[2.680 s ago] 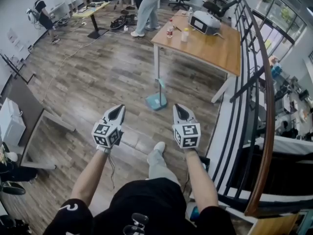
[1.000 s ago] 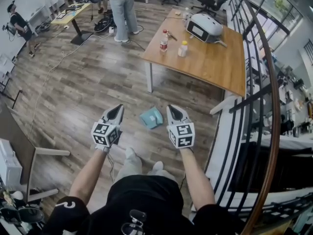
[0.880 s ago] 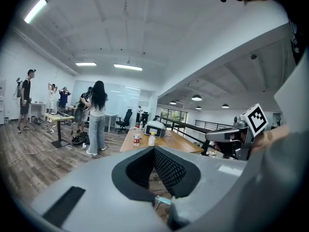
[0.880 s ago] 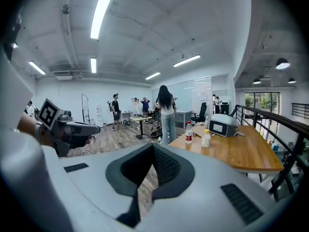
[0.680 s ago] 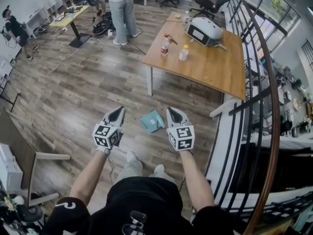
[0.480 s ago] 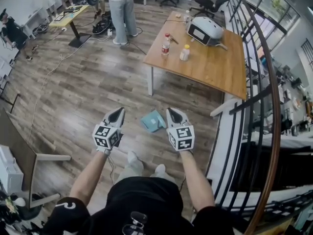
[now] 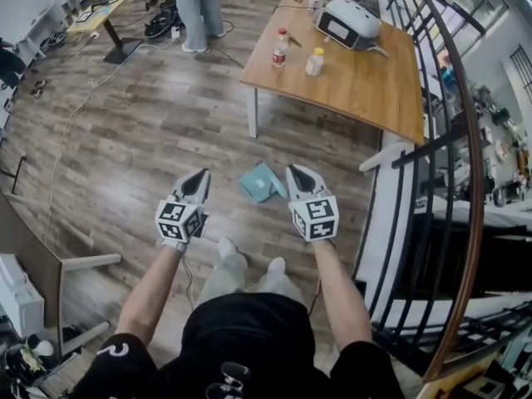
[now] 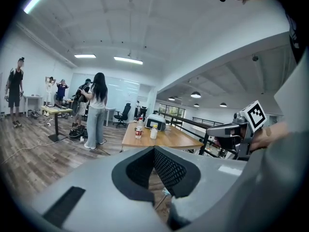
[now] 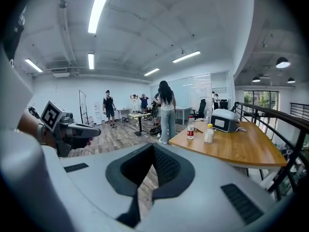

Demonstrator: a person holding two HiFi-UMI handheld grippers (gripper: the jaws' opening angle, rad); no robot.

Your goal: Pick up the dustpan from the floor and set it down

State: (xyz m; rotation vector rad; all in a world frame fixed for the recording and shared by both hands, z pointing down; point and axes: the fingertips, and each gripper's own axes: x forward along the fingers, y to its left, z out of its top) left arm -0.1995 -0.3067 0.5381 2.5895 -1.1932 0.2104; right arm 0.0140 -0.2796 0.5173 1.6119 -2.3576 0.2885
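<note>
The teal dustpan (image 7: 260, 181) rests on the wooden floor near the table leg. In the head view it shows between the tips of both grippers, lower than them. My left gripper (image 7: 199, 176) is held out to its left, jaws shut and empty. My right gripper (image 7: 297, 172) is just right of it, also shut with nothing in it. In the left gripper view the jaws (image 8: 154, 149) meet at the tip, and a pale bit of the dustpan (image 8: 165, 192) shows through the gap below. The right gripper (image 9: 153, 145) is closed and hides the dustpan.
A wooden table (image 7: 366, 81) stands just beyond the dustpan with two bottles (image 7: 280, 52) and a white device (image 7: 349, 23) on it. A dark railing (image 7: 467, 140) runs along the right. A person (image 7: 195, 7) stands further back, with desks and cables beyond.
The person has walked up to the dustpan, which now shows close between the gripper tips. Both grippers have moved forward and sunk slightly. Both have stayed shut.
</note>
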